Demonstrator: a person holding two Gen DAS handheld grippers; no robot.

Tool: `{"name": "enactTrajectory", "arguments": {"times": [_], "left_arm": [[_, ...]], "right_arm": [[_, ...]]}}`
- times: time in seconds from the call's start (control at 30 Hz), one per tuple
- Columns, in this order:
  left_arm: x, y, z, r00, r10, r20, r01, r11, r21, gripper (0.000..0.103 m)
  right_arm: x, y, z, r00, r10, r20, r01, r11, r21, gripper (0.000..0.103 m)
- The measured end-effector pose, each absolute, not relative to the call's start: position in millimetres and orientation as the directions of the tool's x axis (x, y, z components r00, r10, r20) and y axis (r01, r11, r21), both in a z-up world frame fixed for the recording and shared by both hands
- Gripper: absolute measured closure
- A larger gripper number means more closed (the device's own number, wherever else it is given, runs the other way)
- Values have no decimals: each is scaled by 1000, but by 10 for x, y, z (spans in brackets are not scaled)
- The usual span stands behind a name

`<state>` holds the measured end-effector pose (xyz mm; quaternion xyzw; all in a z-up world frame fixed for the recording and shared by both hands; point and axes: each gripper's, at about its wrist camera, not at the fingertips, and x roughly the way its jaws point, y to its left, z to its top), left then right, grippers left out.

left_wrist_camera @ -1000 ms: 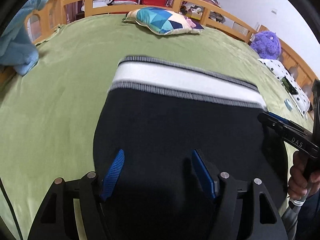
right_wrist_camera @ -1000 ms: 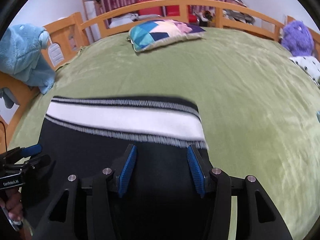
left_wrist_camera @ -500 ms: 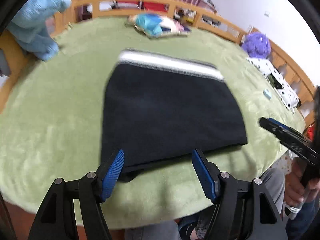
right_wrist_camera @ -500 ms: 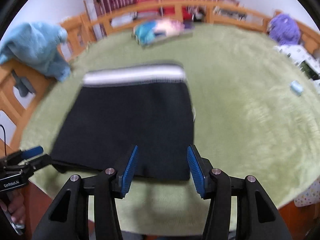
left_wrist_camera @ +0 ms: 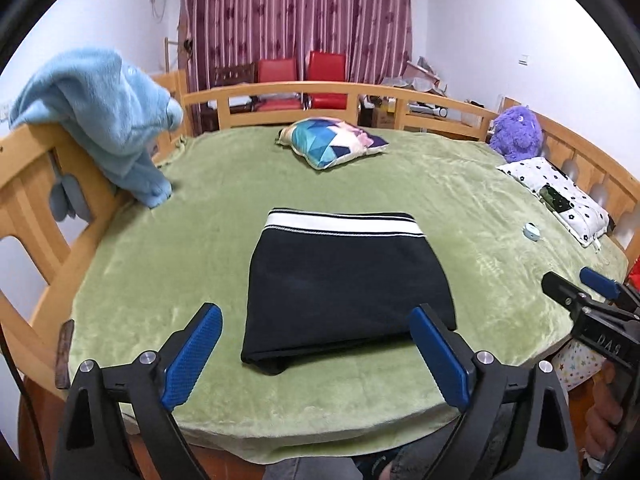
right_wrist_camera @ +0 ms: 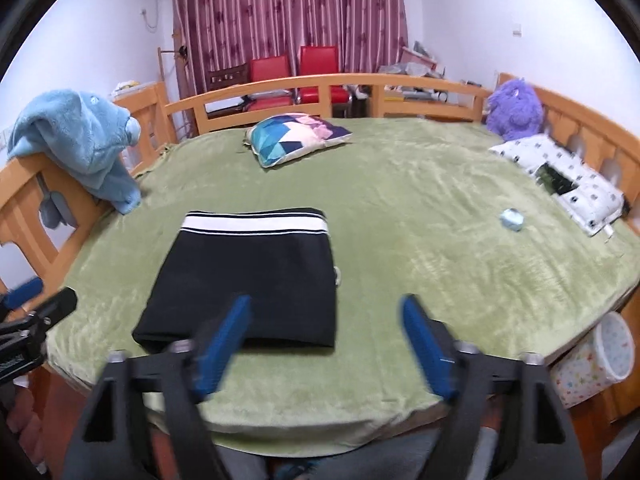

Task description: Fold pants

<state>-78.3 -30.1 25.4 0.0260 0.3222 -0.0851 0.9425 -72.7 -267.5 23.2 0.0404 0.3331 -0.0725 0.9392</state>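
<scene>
- The folded black knit pants (left_wrist_camera: 344,284) lie as a flat, roughly trapezoid bundle on the fuzzy olive-green fleece blanket (left_wrist_camera: 200,248) that covers the bed. They're just ahead of both grippers and touched by neither.
- The waistband, a white ribbed band with thin dark stripes on each edge, sits on the far side from the grippers. The near edge is a thick rounded fold with a little lump at its left corner.
- The left gripper (left_wrist_camera: 316,354) hangs over the near edge of the bed with its fingers spread wide and nothing between them. Its pads (left_wrist_camera: 192,356) are blue with a fine dotted grip texture, on matte black plastic arms with silver bolts.
- The right gripper (right_wrist_camera: 328,346) is the same build, also spread wide and empty, a bit motion-blurred. From its view the pants sit ahead and to the left.
- A small white cord loop pokes out of the right side of the pants in the right wrist view.
- Further ahead of the grippers there's a square cushion with a blue, teal and pink geometric print (left_wrist_camera: 332,142).
- To the left, a fluffy light-blue plush blanket (left_wrist_camera: 104,116) is draped over the curved blond-wood bed rail (left_wrist_camera: 280,90).
- To the right are a fuzzy purple stuffed toy (left_wrist_camera: 518,132) and a white pillow with black dots (left_wrist_camera: 560,196).
</scene>
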Motion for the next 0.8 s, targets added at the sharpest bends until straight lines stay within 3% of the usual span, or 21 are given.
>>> {"name": "enactTrajectory", "arguments": {"times": [0.23,0.8], "left_arm": [[-1024,-364,312,794,-131,-594,159,987,-5,7],[-1211,-317,263,794,-121,-596,133,991,-24,7]], "right_arm": [[-1003,-2682,335,796,-107,-596,165,985,43,4],[-1170,-2564,282,793,-125,-597,171,985,22,3]]}}
